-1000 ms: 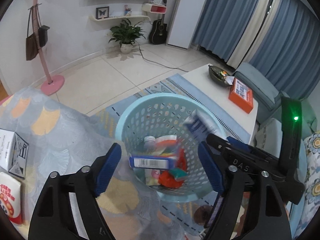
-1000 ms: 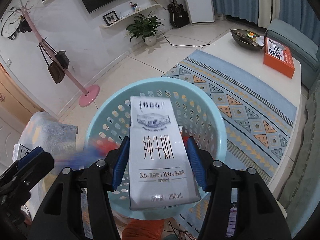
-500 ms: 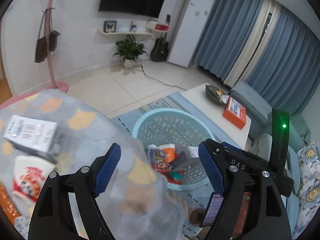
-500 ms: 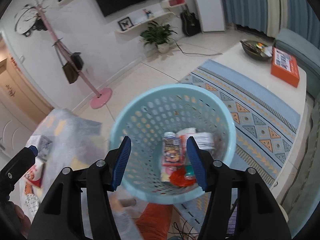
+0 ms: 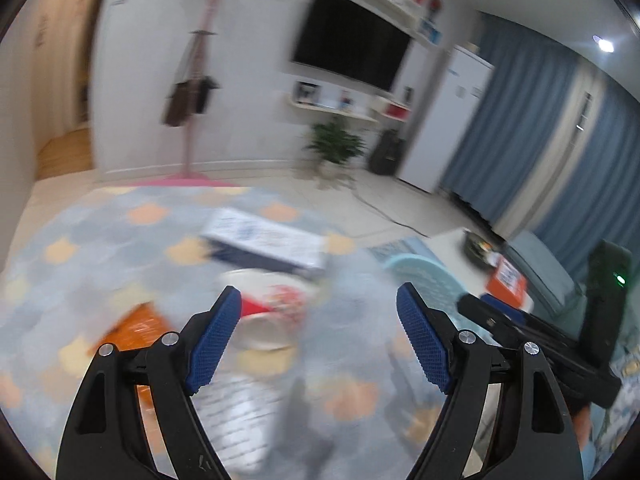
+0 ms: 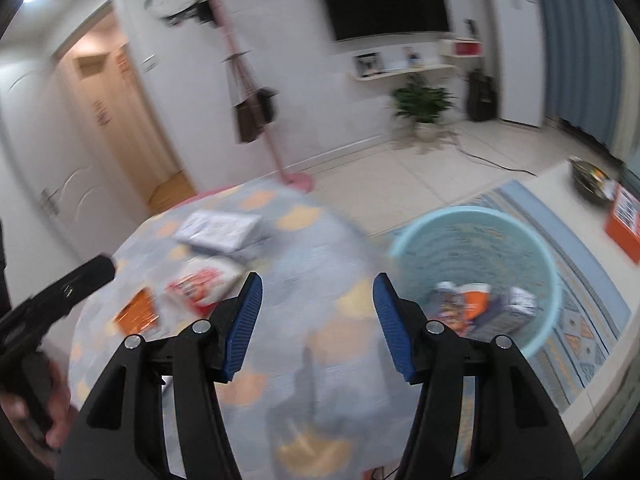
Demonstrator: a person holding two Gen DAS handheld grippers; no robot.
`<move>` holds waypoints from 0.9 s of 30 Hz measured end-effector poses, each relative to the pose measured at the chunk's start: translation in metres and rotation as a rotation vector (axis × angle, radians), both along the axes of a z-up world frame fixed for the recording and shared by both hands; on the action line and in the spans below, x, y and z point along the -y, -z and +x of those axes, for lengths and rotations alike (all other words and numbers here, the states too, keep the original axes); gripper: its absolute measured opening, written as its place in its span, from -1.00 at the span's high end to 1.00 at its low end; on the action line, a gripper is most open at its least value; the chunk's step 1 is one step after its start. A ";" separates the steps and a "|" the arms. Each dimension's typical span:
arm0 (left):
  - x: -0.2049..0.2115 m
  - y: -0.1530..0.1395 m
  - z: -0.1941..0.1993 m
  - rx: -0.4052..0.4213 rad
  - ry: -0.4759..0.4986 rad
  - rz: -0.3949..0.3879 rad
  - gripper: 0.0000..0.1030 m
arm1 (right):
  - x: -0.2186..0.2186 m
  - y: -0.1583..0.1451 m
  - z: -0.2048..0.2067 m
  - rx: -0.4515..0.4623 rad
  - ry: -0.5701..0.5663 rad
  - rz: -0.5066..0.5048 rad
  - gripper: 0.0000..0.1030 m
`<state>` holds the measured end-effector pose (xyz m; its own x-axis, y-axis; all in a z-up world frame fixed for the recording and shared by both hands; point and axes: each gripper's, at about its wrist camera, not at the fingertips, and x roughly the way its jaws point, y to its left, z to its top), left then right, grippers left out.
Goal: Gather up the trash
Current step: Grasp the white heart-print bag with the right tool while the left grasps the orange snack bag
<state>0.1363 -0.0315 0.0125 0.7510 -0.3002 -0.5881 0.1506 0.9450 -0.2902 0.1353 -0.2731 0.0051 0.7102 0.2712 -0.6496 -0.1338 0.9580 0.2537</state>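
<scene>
Both views are motion-blurred. A light blue perforated basket (image 6: 532, 248) stands on the floor beside the table, with several pieces of trash inside, among them a milk carton (image 6: 518, 304). Its rim also shows in the left wrist view (image 5: 420, 268). On the patterned tablecloth (image 5: 100, 248) lie a white and blue box (image 5: 268, 240), a red and white packet (image 5: 276, 312) and an orange packet (image 5: 136, 328). They also show in the right wrist view: the box (image 6: 220, 230), the red and white packet (image 6: 200, 284), the orange packet (image 6: 138, 314). My left gripper (image 5: 318, 344) is open and empty above the table. My right gripper (image 6: 318, 320) is open and empty.
A low white coffee table (image 6: 568, 184) with an orange box (image 6: 624, 216) and a dark bowl (image 6: 588, 176) stands right of the basket on a patterned rug (image 6: 580, 320). A pink coat stand (image 6: 256, 92), a potted plant (image 6: 424, 108) and blue curtains (image 5: 540, 128) stand further back.
My right gripper let go of the milk carton, which now lies in the basket. Both grippers have swung left from above the basket to above the table.
</scene>
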 end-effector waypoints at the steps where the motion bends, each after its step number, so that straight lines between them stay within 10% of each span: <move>1: -0.015 0.002 -0.005 -0.004 -0.034 0.003 -0.51 | -0.016 0.001 -0.003 -0.002 -0.036 -0.008 -0.05; 14: -0.140 0.052 -0.026 -0.151 -0.279 -0.044 -0.38 | -0.184 0.059 -0.029 -0.150 -0.366 -0.105 -0.14; 22: -0.146 0.072 -0.026 -0.192 -0.255 -0.063 -0.33 | -0.214 0.077 -0.027 -0.181 -0.341 -0.185 -0.25; 27: -0.134 0.082 -0.023 -0.215 -0.219 -0.054 -0.33 | -0.211 0.078 -0.029 -0.152 -0.322 -0.246 0.31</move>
<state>0.1138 0.1025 -0.0694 0.6613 -0.1797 -0.7283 -0.1255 0.9307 -0.3436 0.1061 -0.0624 -0.0728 0.5059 0.2877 -0.8132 -0.4148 0.9077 0.0631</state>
